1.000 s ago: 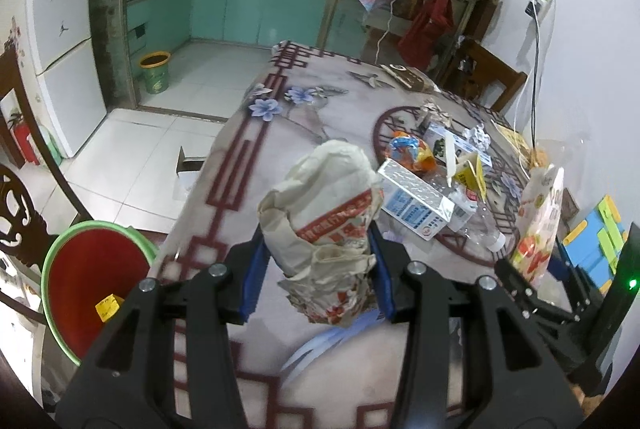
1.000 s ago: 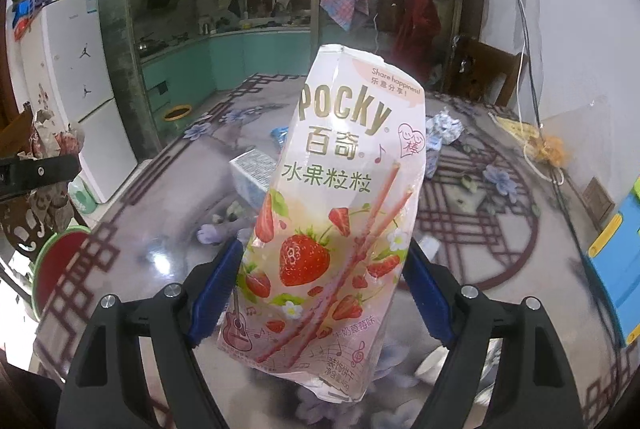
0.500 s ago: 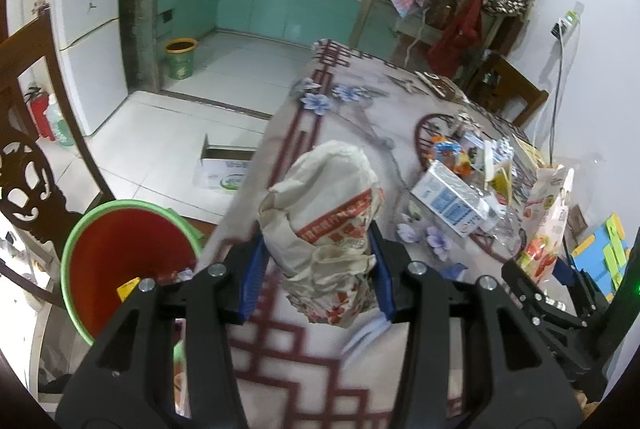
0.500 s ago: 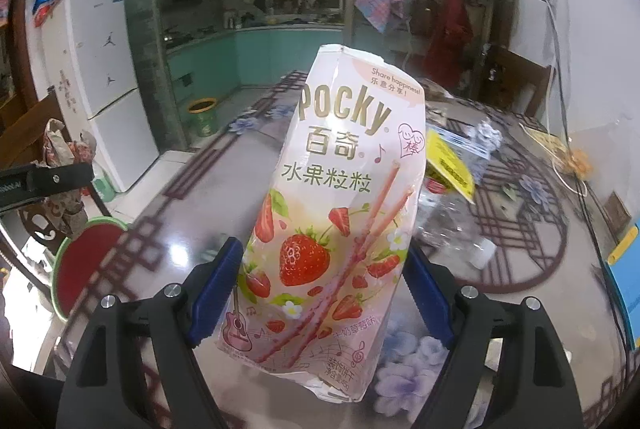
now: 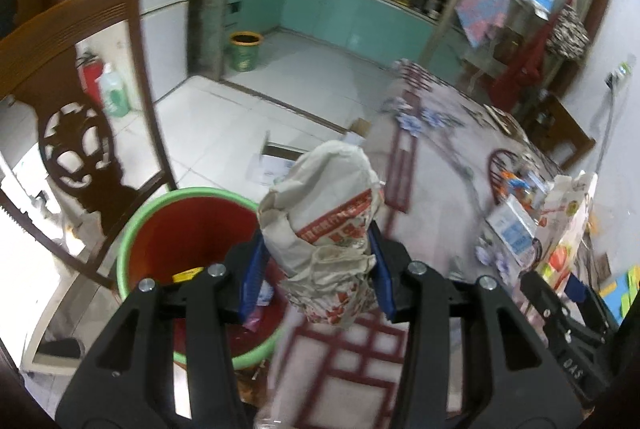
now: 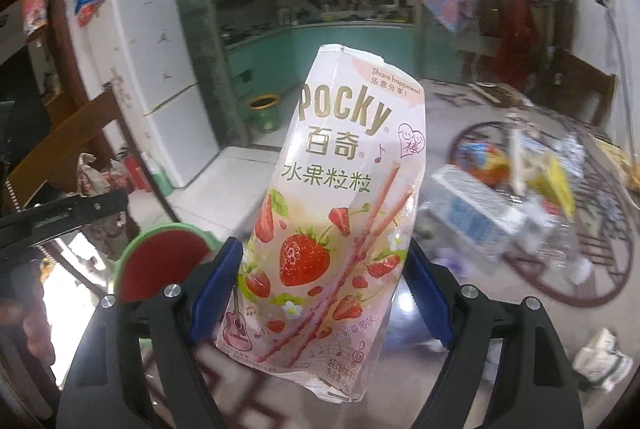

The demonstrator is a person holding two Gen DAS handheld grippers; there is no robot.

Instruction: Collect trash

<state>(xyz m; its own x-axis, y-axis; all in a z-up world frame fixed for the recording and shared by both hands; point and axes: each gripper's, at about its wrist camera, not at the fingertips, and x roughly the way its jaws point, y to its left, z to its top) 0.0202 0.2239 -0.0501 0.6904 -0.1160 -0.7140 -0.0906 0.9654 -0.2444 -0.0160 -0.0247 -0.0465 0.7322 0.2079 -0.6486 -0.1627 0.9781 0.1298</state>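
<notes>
Item, left: red bin with green rim, on the floor beside the table edge, a carved chair close behind it. We judge a drop from here could strike the rim or land on the tiles, since only part of the mouth lies under the load.

Item, centre: our left gripper, clamped on a crumpled paper bag, cream with red print, creased, held above the bin's near rim.

Item, right: our right gripper, clamped on a Pocky box, pink, strawberry print, torn at top, over the table. Thin card; we judge it may slip or buckle.
</notes>
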